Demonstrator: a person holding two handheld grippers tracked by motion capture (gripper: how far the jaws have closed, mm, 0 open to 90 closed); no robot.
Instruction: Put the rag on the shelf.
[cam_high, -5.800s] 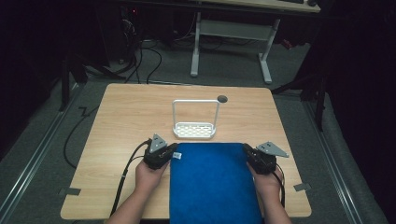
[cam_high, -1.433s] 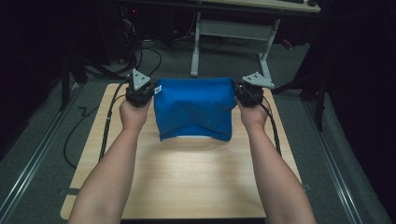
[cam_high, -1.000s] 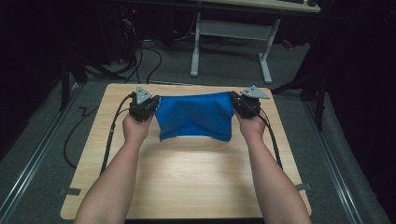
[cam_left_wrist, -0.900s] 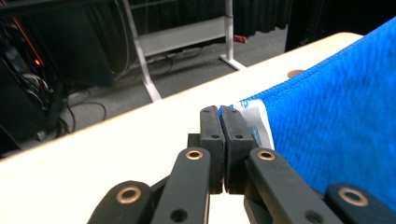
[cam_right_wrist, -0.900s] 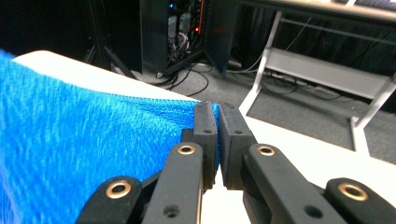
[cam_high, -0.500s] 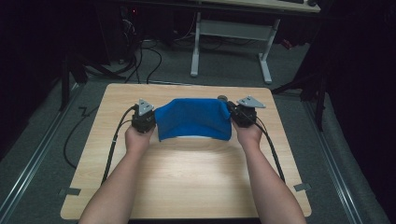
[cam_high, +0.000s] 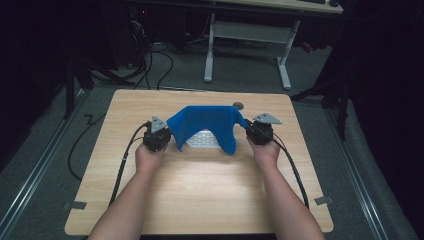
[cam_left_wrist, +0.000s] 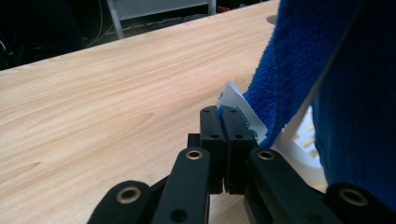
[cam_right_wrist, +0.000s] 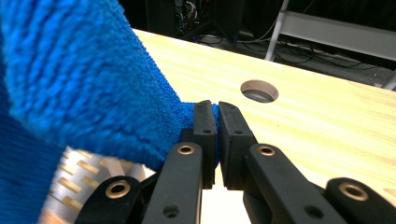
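Note:
A blue towel (cam_high: 207, 122) hangs stretched between my two grippers, and its middle drapes over a white wire rack (cam_high: 202, 140) on the wooden table (cam_high: 200, 190). My left gripper (cam_high: 170, 135) holds the towel's left corner. In the left gripper view the gripper (cam_left_wrist: 223, 116) is shut on that corner (cam_left_wrist: 261, 93), beside a white label (cam_left_wrist: 236, 105). My right gripper (cam_high: 248, 128) holds the right corner. In the right gripper view the gripper (cam_right_wrist: 212, 112) is shut on blue towel (cam_right_wrist: 93, 93). The towel hides most of the rack (cam_right_wrist: 79, 182).
A round cable hole (cam_high: 238, 105) sits in the table just behind the towel, and the right gripper view shows the hole (cam_right_wrist: 259, 90) too. Black cables trail from both grippers along the forearms. A white desk frame (cam_high: 245, 45) and cables stand on the floor beyond the table.
Both hands have come down and back toward the near side with the towel. The towel, held high and spread before, now sags over the white rack.

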